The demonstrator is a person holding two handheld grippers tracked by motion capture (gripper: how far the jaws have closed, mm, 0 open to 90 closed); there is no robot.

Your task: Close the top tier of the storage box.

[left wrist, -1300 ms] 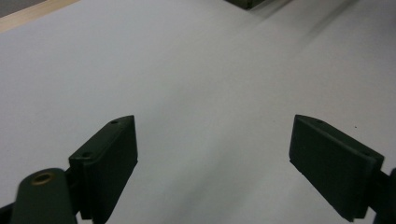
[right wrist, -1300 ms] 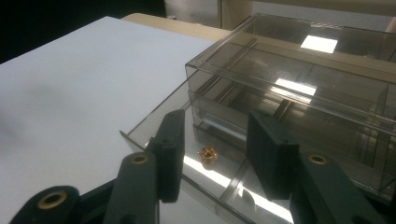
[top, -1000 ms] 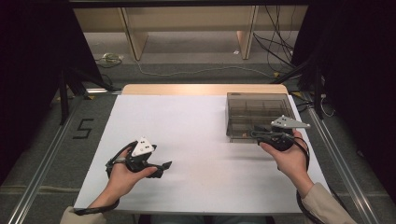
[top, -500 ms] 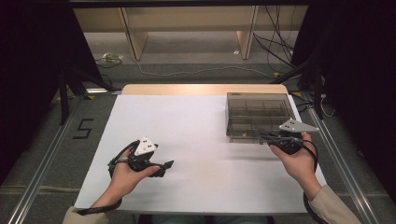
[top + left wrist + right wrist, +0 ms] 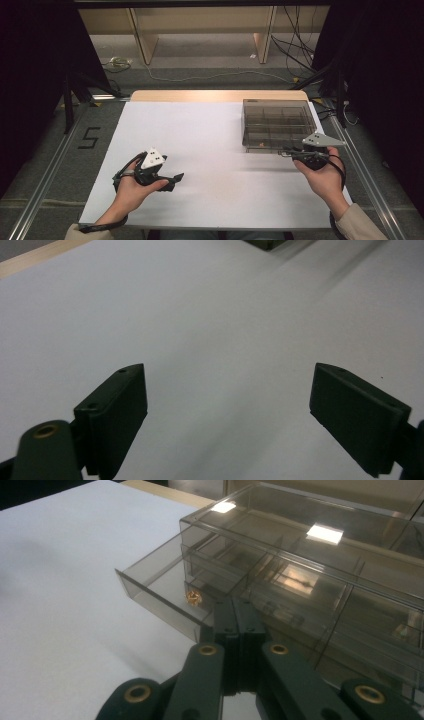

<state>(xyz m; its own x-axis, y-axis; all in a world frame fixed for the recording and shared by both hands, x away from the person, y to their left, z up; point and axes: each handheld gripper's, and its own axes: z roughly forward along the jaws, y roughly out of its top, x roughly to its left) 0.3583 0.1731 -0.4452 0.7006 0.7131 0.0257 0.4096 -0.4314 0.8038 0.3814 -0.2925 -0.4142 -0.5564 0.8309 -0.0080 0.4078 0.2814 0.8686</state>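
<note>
A smoky transparent drawer box (image 5: 275, 125) stands on the white sheet at the right. In the right gripper view one small drawer (image 5: 155, 587) is pulled out of the drawer box (image 5: 310, 545), and a tiny gold piece (image 5: 193, 597) lies inside it. My right gripper (image 5: 237, 605) is shut, its jaws pressed together with nothing between them, tips just beside that drawer's front corner. From above, the right gripper (image 5: 287, 151) lies along the box's front edge. My left gripper (image 5: 175, 177) rests low at the front left; its jaws (image 5: 230, 390) stand wide open over bare sheet.
The white sheet (image 5: 210, 150) covers the table, with a wooden strip (image 5: 215, 95) showing at the far edge. Metal rails run along both sides of the table. Cables lie on the floor behind.
My right hand has slid a little to the right along the front of the box. The left hand has kept still.
</note>
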